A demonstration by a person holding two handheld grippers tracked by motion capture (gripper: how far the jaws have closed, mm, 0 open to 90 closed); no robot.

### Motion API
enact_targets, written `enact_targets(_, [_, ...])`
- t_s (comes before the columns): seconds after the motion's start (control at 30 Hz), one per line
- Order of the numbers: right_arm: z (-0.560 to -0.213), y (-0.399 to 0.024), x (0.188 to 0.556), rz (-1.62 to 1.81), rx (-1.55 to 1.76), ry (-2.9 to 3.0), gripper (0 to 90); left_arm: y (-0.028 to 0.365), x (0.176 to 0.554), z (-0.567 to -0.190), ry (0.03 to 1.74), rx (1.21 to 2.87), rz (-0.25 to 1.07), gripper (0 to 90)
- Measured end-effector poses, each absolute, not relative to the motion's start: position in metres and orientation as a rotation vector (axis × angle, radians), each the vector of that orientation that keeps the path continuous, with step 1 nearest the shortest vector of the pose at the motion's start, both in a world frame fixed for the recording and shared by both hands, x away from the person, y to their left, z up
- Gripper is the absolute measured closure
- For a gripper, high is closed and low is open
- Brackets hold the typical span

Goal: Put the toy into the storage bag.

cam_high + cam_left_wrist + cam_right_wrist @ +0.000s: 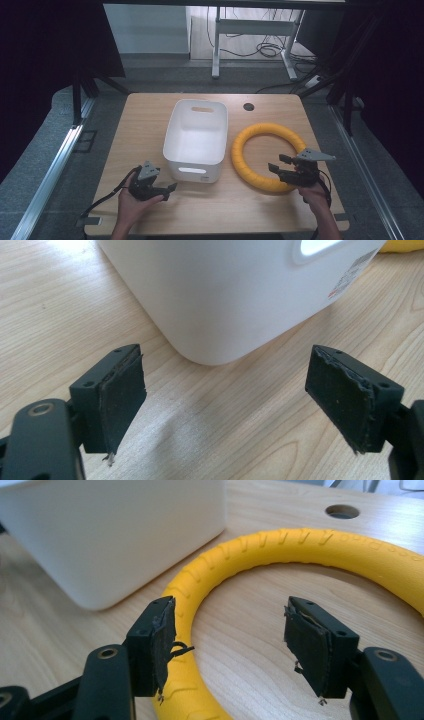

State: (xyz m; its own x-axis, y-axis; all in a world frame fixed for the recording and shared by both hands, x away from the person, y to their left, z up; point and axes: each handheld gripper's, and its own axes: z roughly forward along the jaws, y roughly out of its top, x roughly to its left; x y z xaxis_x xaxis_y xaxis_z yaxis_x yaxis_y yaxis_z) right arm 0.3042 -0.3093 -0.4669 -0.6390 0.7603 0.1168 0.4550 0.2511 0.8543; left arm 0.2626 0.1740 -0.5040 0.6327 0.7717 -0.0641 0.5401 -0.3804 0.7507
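Note:
A yellow ribbed ring (250, 134) (310, 542) lies flat on the wooden table (215, 210), right of a white plastic bin (172, 130) (115, 530). My right gripper (277, 163) (232, 640) hovers over the ring's near right part, jaws open. Its left jaw stands just over the ring's band, and bare table shows between the pads. My left gripper (172, 189) (227, 390) rests low near the bin's near left corner (225, 290), wide open with nothing between its pads.
The bin looks empty and has handle slots in its near and far walls. A round cable hole (248, 106) sits in the table behind the ring. Dark frame posts and a grey floor surround the table.

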Motion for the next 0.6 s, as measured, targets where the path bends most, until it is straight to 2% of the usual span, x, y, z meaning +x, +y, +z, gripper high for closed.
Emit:
enact_targets(0.23, [-0.46, -0.302, 0.311, 1.246, 1.05, 2.39, 37.1, 0.174, 0.26, -0.503, 1.017, 2.083, 0.374, 16.6])
enact_targets(0.6, [-0.451, -0.265, 0.331, 0.977, 0.911, 2.669, 36.9, 0.166, 0.257, -0.504, 0.996, 2.121, 0.389, 16.8])
